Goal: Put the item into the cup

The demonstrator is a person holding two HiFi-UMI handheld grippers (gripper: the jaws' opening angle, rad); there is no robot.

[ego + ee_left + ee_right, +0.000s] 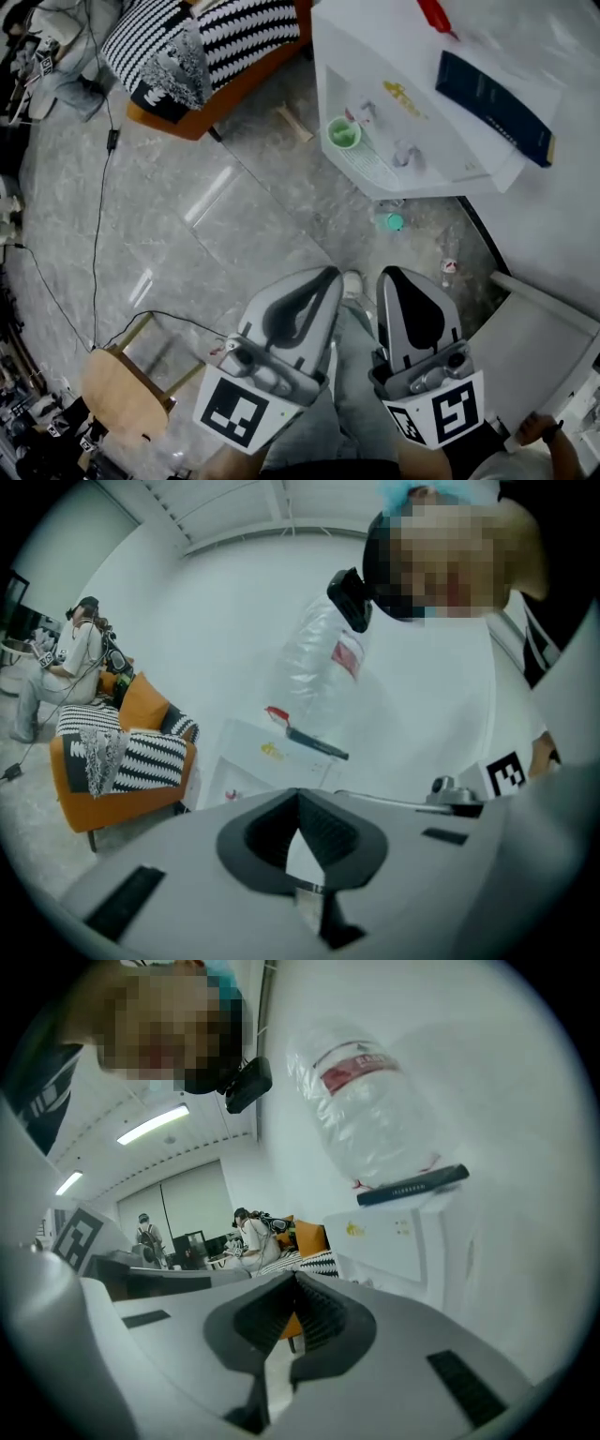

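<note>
Head view: left gripper and right gripper held low and near, over grey floor. Green cup stands far right on the white dispenser ledge; a small teal object lies on the floor nearer, just beside the base.
Left gripper view: jaw tips pressed together, nothing between.
Right gripper view: the same — tips meeting, empty.

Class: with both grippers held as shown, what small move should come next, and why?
Probably lift the right gripper toward the green cup on the white dispenser. Both it and the left gripper hang low over the floor, jaws shut on nothing, well short of the cup.
</note>
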